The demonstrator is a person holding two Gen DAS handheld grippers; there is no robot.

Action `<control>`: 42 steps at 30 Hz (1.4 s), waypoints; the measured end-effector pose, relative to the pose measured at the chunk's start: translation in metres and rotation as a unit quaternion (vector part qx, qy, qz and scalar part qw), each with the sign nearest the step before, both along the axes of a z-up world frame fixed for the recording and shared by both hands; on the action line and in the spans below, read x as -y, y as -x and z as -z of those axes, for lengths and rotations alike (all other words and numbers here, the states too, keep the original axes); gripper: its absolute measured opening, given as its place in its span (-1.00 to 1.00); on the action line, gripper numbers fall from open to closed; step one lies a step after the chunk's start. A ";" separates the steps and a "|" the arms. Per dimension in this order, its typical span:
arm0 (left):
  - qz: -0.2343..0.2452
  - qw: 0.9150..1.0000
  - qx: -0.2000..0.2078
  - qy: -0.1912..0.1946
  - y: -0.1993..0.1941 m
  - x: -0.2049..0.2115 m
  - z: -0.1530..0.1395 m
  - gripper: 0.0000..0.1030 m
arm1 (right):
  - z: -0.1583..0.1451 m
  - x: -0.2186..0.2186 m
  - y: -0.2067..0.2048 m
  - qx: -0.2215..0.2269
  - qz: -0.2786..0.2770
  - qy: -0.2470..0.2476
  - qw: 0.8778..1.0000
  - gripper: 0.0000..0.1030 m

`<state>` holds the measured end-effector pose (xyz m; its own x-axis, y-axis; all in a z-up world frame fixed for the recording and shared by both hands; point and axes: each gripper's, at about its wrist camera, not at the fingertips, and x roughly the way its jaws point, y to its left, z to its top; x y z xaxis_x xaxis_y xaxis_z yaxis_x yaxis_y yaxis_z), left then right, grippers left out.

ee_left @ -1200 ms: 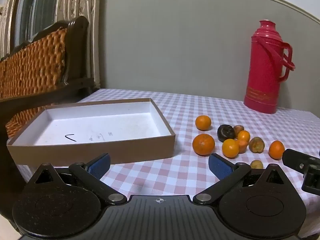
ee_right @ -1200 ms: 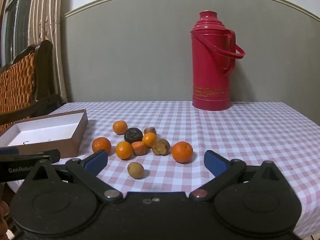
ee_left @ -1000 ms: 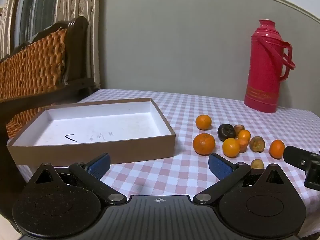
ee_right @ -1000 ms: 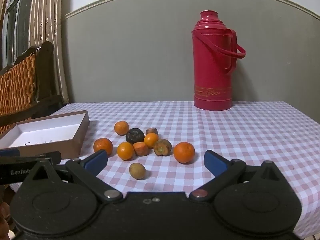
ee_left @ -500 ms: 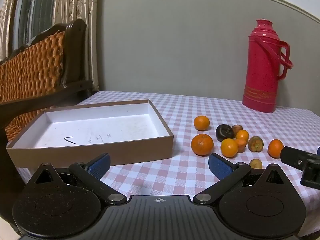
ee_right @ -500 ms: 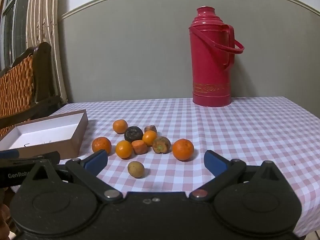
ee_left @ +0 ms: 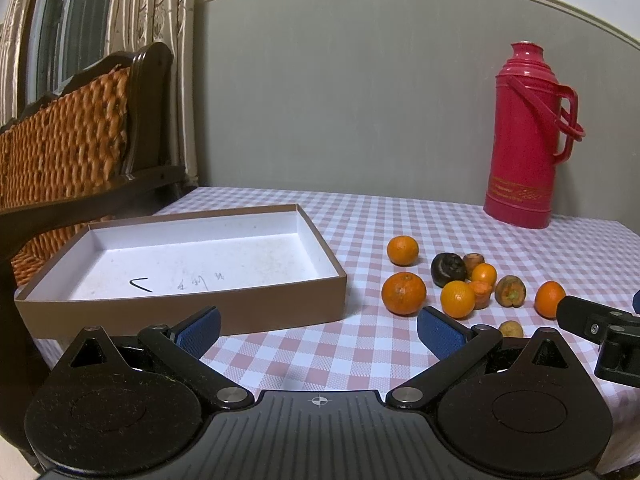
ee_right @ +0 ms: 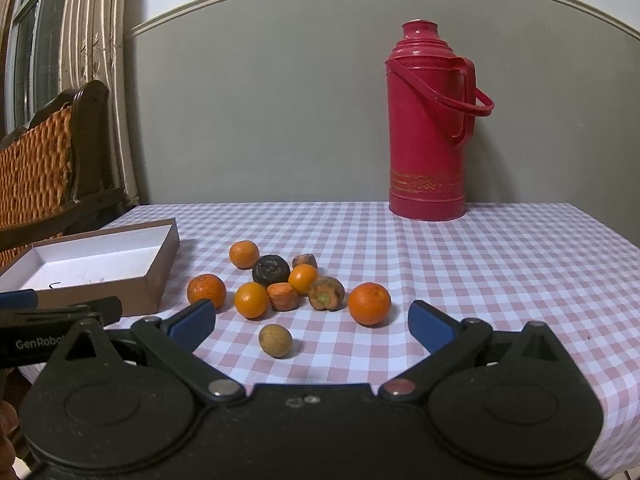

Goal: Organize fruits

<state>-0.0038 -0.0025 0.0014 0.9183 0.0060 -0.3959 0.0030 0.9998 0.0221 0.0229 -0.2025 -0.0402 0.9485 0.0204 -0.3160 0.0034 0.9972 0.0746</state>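
Several oranges lie in a loose cluster on the checked tablecloth, one at the near right (ee_right: 369, 303) and one at the near left (ee_left: 403, 293). A dark fruit (ee_right: 271, 270), two brownish pieces and a small tan fruit (ee_right: 275, 340) lie among them. An empty brown box (ee_left: 256, 304) with a white inside stands to their left. My left gripper (ee_left: 319, 330) is open and empty, in front of the box's right corner. My right gripper (ee_right: 311, 325) is open and empty, just short of the tan fruit.
A tall red thermos (ee_right: 428, 140) stands at the back of the table near the wall. A wicker-backed wooden chair (ee_left: 76, 148) stands left of the table. The table's right edge (ee_right: 608, 236) drops off.
Both grippers have shifted only slightly; the views rose and drifted a little. Nothing was taken hold of and the fruits have not moved.
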 end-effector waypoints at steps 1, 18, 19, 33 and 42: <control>0.000 1.000 0.000 0.000 0.000 0.000 0.000 1.00 | 0.000 0.000 0.000 0.000 0.000 0.000 1.000 0.89; 0.001 1.000 0.004 -0.002 0.001 0.001 -0.001 1.00 | -0.001 -0.001 0.000 0.000 -0.001 0.001 1.000 0.89; 0.001 1.000 0.004 -0.003 0.001 0.001 -0.001 1.00 | -0.001 -0.001 0.000 0.001 -0.001 0.001 1.000 0.89; 0.002 1.000 0.005 -0.004 0.001 0.001 -0.001 1.00 | 0.000 -0.002 0.000 0.000 -0.002 -0.001 1.000 0.89; 0.002 1.000 0.006 -0.005 0.002 0.001 0.000 1.00 | 0.000 -0.002 0.000 0.000 -0.002 0.000 1.000 0.89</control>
<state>-0.0054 -0.0039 0.0017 0.9226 0.0064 -0.3857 0.0065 0.9995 0.0321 0.0230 -0.2006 -0.0401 0.9482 0.0245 -0.3166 -0.0009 0.9972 0.0744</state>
